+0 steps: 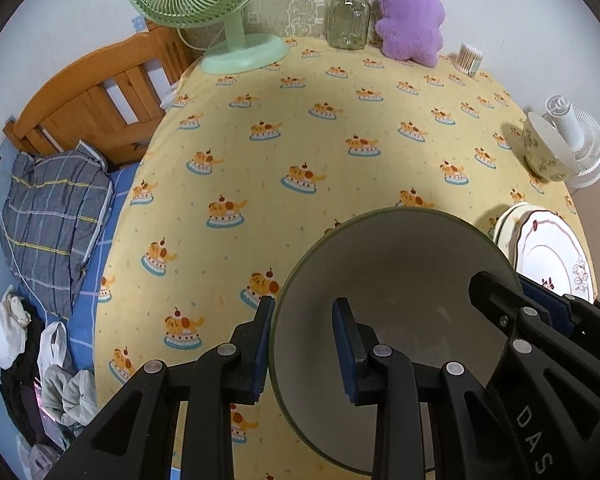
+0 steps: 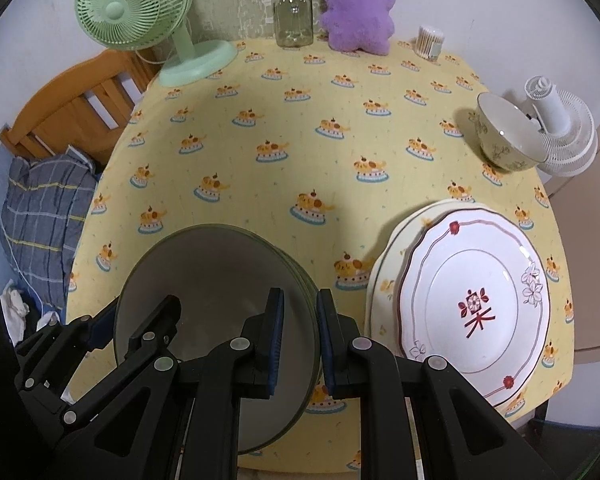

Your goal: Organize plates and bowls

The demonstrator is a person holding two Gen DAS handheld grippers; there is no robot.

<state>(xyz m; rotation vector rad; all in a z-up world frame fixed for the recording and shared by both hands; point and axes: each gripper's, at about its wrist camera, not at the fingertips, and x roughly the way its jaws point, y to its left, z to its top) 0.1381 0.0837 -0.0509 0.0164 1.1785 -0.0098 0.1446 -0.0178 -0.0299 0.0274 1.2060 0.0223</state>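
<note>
A large grey bowl with a dark green rim (image 1: 400, 292) (image 2: 204, 280) hangs over the front part of the yellow tablecloth, gripped from both sides. My left gripper (image 1: 304, 348) (image 2: 120, 320) is shut on its left rim, one pad outside and one inside. My right gripper (image 2: 300, 336) (image 1: 520, 292) is shut on the opposite rim in the same way. To the right lies a stack of plates (image 2: 476, 304) (image 1: 552, 256), the top one white with red flowers. A small floral bowl (image 2: 504, 136) (image 1: 544, 152) stands at the far right.
Along the back edge stand a green fan (image 1: 220, 8), a glass jar (image 1: 348, 16), a purple plush toy (image 1: 410, 16) and a cotton swab holder (image 1: 470, 58). A white fan (image 2: 560, 128) sits behind the small bowl. A wooden bed frame (image 1: 96, 96) and bedding lie left.
</note>
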